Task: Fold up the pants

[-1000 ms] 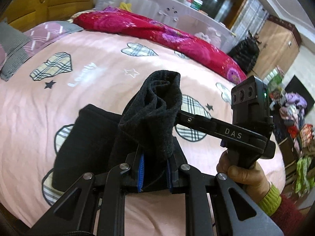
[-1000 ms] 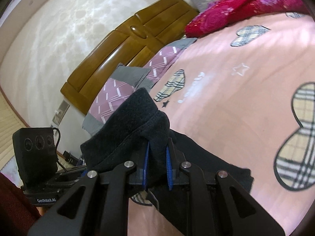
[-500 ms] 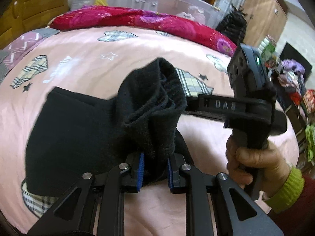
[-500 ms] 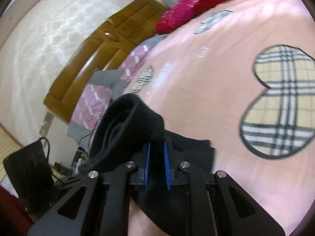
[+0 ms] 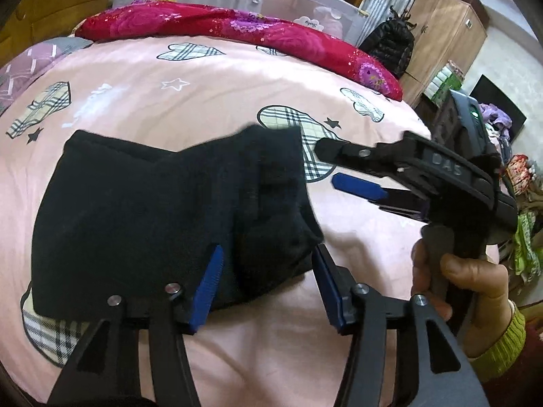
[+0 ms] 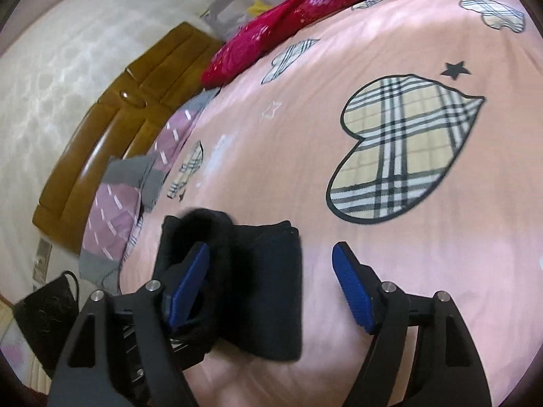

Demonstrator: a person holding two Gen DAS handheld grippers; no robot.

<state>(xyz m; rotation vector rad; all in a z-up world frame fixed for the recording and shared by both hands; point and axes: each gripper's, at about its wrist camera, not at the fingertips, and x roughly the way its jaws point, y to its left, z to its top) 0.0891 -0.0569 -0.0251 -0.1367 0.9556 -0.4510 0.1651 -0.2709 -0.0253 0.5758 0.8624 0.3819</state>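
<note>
Pants: black pants point(image 5: 146, 210) lying folded mid-frame on the pink bedsheet point(image 5: 203, 88).
Left tool point(image 5: 268, 281): gaping wide, gripping nothing, straddling the fold's edge.
Right tool point(image 6: 271, 281): spread wide, empty, freeing cloth to settle.

Black pants point(image 5: 142, 210) on pink bedsheet point(image 5: 210, 101) with plaid hearts; blue-padded left claw point(image 5: 268, 281); crimson floral quilt point(image 5: 237, 27).

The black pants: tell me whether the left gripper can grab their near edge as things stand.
Probably yes. The left gripper is open, and the near edge of the black pants lies between its blue pads. The right gripper is open off to the side, so nothing blocks the way.
</note>
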